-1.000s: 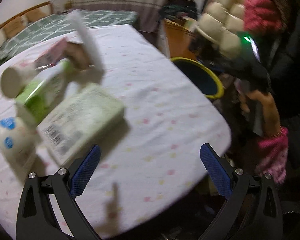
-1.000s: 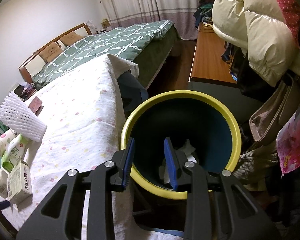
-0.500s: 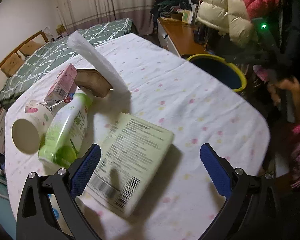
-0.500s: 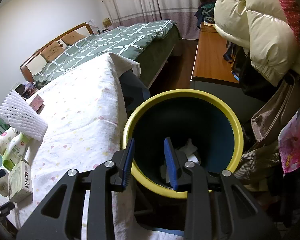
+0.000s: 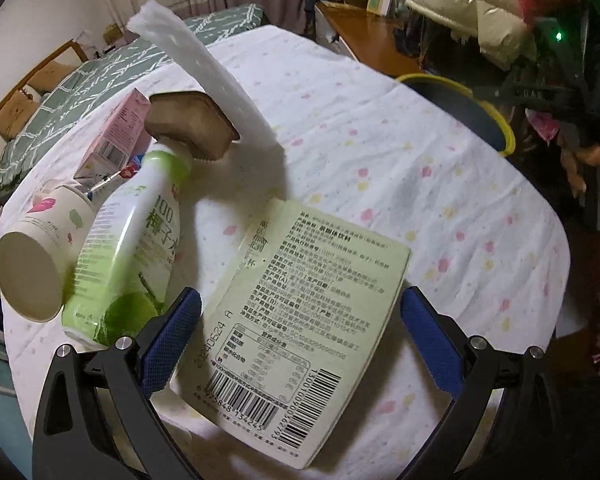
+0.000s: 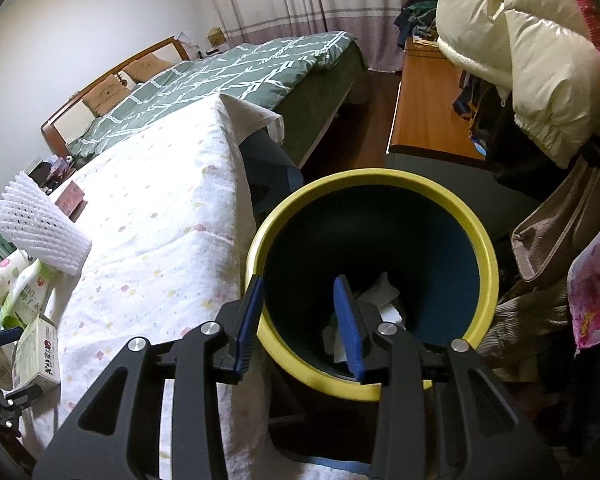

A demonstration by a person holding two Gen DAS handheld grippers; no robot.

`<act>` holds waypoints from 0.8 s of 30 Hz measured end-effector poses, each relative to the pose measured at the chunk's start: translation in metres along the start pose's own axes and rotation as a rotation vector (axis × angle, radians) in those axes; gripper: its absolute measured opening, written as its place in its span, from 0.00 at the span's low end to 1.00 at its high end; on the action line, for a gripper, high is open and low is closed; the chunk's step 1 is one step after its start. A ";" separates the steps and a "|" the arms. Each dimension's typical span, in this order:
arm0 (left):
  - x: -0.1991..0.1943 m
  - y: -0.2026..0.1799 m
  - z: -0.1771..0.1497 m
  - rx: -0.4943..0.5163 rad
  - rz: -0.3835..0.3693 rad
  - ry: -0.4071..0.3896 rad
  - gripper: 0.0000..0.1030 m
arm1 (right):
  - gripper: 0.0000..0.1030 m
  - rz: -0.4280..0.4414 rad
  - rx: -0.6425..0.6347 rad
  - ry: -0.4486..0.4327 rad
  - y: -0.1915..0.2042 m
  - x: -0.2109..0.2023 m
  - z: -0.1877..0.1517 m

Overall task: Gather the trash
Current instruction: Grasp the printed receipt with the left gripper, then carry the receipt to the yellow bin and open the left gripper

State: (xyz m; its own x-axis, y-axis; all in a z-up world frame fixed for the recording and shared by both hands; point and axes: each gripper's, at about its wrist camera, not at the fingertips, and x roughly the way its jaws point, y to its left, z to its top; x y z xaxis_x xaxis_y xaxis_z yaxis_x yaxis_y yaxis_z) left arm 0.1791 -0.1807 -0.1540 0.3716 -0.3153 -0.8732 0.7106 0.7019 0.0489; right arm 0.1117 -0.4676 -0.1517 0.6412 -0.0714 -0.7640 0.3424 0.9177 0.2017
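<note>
A pale green drink carton (image 5: 300, 320) lies flat on the table between the wide-open fingers of my left gripper (image 5: 300, 336), which does not touch it. It also shows in the right wrist view (image 6: 36, 352). Beside it lie a green bottle (image 5: 128, 248), a white cup (image 5: 40, 256), a pink box (image 5: 116, 136), a brown piece (image 5: 192, 128) and a white foam net (image 5: 204, 72). My right gripper (image 6: 298, 320) hangs empty over the yellow-rimmed bin (image 6: 476, 240), jaws partly open. White paper scraps (image 6: 380, 300) lie in the bin.
The table has a white dotted cloth (image 5: 420, 184). The bin (image 5: 496, 120) stands past its right edge. A green bed (image 6: 228, 76), a wooden desk (image 6: 428, 112) and hanging coats (image 6: 540, 48) surround the bin.
My left gripper has moved in over the green carton, which now lies between its fingers. The right gripper stays over the bin.
</note>
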 end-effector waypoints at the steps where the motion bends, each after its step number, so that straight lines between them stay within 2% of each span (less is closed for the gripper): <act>1: 0.000 0.000 0.000 -0.001 -0.010 0.005 0.95 | 0.34 0.001 0.000 0.000 -0.001 0.000 0.000; 2: 0.000 -0.001 0.000 -0.001 -0.023 0.007 0.95 | 0.34 0.002 0.002 -0.001 -0.002 0.000 0.000; 4: -0.007 -0.005 -0.001 0.010 -0.107 0.008 0.95 | 0.35 0.001 0.005 0.000 -0.002 0.000 0.000; 6: -0.012 -0.009 0.000 0.029 -0.136 0.006 0.95 | 0.35 0.002 0.008 0.003 -0.003 0.003 0.000; 9: -0.004 -0.005 0.002 0.021 -0.091 0.030 0.95 | 0.35 0.010 0.010 0.010 -0.003 0.005 -0.001; 11: 0.003 -0.003 0.001 0.015 -0.096 0.057 0.95 | 0.35 0.011 0.006 0.013 -0.003 0.006 -0.002; 14: 0.011 -0.012 -0.002 0.058 -0.084 0.091 0.95 | 0.36 0.012 0.005 0.017 -0.006 0.005 -0.004; 17: 0.012 -0.015 -0.005 0.068 -0.068 0.092 0.95 | 0.36 0.015 0.013 0.016 -0.010 0.005 -0.004; 19: 0.010 -0.014 -0.004 0.040 -0.066 0.081 0.85 | 0.36 0.020 0.015 0.015 -0.010 0.004 -0.005; 24: 0.003 -0.015 -0.002 0.006 -0.081 0.061 0.75 | 0.36 0.038 0.017 0.011 -0.012 0.002 -0.008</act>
State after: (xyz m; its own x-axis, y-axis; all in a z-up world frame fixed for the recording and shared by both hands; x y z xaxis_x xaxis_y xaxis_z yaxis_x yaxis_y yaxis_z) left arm 0.1680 -0.1909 -0.1582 0.2763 -0.3314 -0.9021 0.7402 0.6721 -0.0202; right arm 0.1039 -0.4758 -0.1604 0.6466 -0.0325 -0.7621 0.3297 0.9128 0.2409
